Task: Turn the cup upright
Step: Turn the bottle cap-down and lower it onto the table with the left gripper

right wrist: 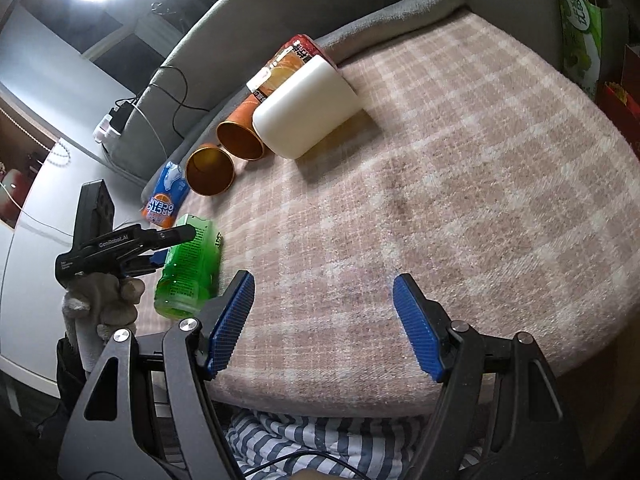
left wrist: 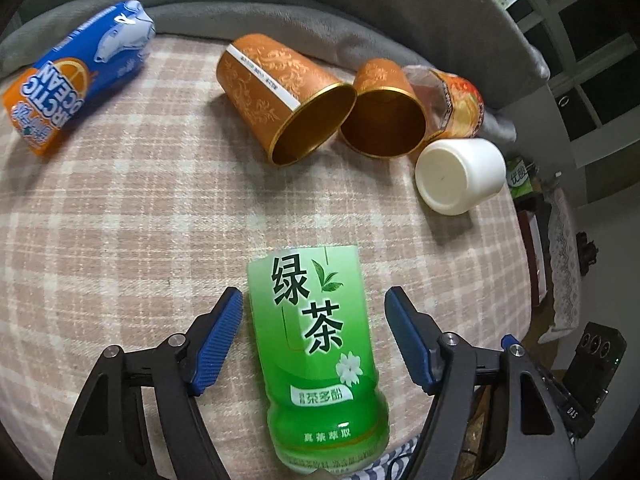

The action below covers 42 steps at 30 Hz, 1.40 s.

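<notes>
A green tea cup (left wrist: 320, 352) cut from a bottle lies on its side on the pink plaid blanket (left wrist: 120, 208), between the blue pads of my open left gripper (left wrist: 314, 304), which does not touch it. It also shows in the right wrist view (right wrist: 190, 268), with the left gripper (right wrist: 160, 246) around it. Two orange cups (left wrist: 288, 96) (left wrist: 384, 112) and a white cup (left wrist: 460, 174) lie on their sides further back. My right gripper (right wrist: 324, 292) is open and empty above bare blanket near the front edge.
A blue and orange Arctic Ocean cup (left wrist: 76, 76) lies at the far left. An orange-labelled bottle piece (left wrist: 460, 100) lies behind the white cup. A grey cushion (left wrist: 280, 4) borders the blanket at the back. A striped cloth (right wrist: 320, 436) hangs below the front edge.
</notes>
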Motion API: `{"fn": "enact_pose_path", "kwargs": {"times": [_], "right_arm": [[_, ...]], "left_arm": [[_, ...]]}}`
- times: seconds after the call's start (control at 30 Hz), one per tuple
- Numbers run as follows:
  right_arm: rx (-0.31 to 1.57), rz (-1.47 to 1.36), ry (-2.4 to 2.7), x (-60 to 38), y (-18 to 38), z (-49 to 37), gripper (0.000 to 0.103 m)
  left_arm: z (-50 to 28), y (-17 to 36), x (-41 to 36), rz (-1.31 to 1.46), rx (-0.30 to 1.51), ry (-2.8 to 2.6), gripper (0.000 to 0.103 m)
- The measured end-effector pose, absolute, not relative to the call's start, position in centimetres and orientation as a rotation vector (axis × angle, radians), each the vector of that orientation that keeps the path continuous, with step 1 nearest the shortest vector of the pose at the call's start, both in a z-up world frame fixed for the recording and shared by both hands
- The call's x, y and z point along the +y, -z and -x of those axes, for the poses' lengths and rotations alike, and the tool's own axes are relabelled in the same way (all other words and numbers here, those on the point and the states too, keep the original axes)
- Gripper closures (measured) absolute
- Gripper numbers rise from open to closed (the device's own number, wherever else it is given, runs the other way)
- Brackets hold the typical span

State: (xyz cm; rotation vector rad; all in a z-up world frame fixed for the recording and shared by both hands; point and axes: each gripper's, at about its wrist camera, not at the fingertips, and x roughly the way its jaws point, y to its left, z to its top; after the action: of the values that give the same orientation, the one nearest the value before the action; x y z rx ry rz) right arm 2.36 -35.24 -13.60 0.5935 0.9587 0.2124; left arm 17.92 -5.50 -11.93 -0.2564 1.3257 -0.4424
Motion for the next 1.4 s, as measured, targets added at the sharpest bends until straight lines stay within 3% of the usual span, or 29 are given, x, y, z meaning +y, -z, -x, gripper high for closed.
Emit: {"fn": "enact_pose_path", "kwargs": {"times": [0.23,0.43,0.87,1.4], "right_arm": [[0.966,-0.632,-0.197,-36.0,14.2,-2.3,0.028],[0.965,-0.638,-0.191,-36.2,14.4,-2.3,0.028],[0.967,-0.635,-0.202,-35.8,14.4,-2.4,0.028],[0.937,-0.609,-0.189,-35.7,13.3,-1.8,0.028]], "left_arm": [[-18.6,13.0,-5.6,0.254,1.361,0.434,0.045],[-18.1,12.4,-5.7,0.234,1.326,0.439,0.045],[-15.0,7.4,-7.8,0.082,1.059,0.462,0.047],[-12.4,6.6,-9.7,0.001,0.708,0.382,0.047]]}}
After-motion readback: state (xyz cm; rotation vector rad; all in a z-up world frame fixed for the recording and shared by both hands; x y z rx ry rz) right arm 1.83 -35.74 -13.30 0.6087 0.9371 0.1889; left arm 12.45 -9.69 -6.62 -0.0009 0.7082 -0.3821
